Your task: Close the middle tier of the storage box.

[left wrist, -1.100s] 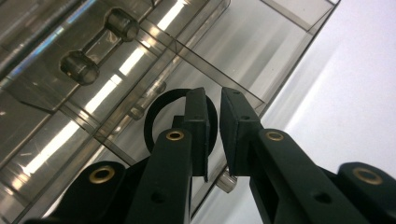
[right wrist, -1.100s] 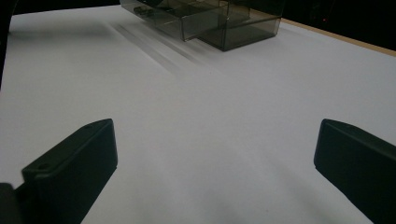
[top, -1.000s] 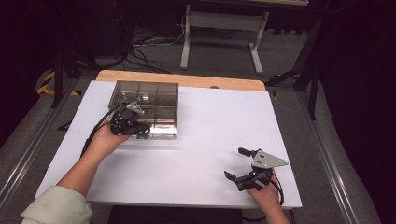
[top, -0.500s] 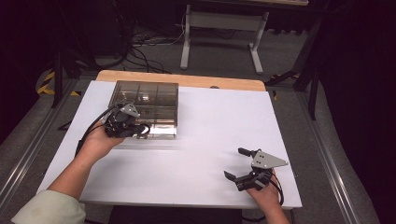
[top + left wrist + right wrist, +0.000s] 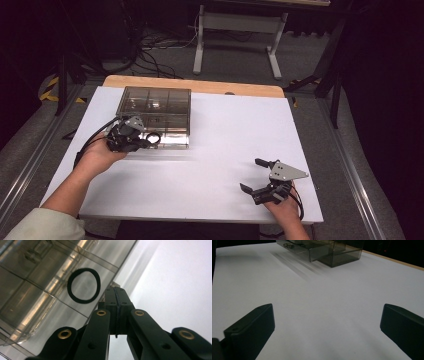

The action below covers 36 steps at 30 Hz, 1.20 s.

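A smoky clear compartment box (image 5: 155,102) stands at the table's far left, with a shallow drawer (image 5: 322,251) pulled out at its front. A black elastic ring (image 5: 83,285) lies in that clear plastic, also seen as the ring (image 5: 153,138) at the box's front edge. My left gripper (image 5: 145,141) is just left of the ring. Its jaws (image 5: 116,293) are pressed together beside the drawer's edge, and I see nothing between them. My right gripper (image 5: 251,174) rests near the front right of the table, open and empty, with its jaws (image 5: 325,325) wide apart over bare white surface.
The white tabletop (image 5: 225,140) spreads between the two hands. A wooden strip (image 5: 200,86) runs along its far edge. Beyond it, on the dark floor, are a metal stand (image 5: 235,30) and cables.
The left hand and its gripper have shifted slightly left and toward the person along the box's front. The right hand has not moved.
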Tool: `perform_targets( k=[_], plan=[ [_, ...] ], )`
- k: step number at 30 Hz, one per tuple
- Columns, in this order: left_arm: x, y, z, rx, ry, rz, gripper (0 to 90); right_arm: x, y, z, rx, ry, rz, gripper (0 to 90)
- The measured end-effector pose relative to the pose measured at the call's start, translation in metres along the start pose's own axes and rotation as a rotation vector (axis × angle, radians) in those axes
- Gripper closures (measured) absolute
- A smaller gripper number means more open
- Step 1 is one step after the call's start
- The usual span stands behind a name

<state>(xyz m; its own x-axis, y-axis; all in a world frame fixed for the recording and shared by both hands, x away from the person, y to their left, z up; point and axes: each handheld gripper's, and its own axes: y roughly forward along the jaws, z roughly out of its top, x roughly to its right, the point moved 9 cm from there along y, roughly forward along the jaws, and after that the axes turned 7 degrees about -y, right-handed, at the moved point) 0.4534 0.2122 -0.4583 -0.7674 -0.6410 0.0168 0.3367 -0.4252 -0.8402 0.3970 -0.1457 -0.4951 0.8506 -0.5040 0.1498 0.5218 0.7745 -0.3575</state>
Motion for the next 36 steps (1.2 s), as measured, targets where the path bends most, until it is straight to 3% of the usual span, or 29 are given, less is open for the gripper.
perform_targets(
  k=[8, 11, 17, 36],
  plan=[
    [0.001, 0.000, -0.011, -0.038, -0.008, -0.042, 89.7, 0.000, 0.000, 0.000, -0.001, -0.001, -0.002, 0.0],
    [-0.001, 0.000, -0.015, -0.048, -0.004, -0.035, 89.8, 0.000, 0.000, 0.000, -0.001, -0.003, -0.003, 0.0],
    [0.001, 0.001, -0.022, -0.080, 0.008, -0.059, 89.8, 0.000, 0.000, 0.000, -0.002, 0.001, -0.001, 0.0],
    [-0.006, 0.015, -0.029, -0.158, 0.022, -0.048, 89.8, 0.000, 0.000, 0.000, -0.003, 0.003, 0.000, 0.0]
  ],
)
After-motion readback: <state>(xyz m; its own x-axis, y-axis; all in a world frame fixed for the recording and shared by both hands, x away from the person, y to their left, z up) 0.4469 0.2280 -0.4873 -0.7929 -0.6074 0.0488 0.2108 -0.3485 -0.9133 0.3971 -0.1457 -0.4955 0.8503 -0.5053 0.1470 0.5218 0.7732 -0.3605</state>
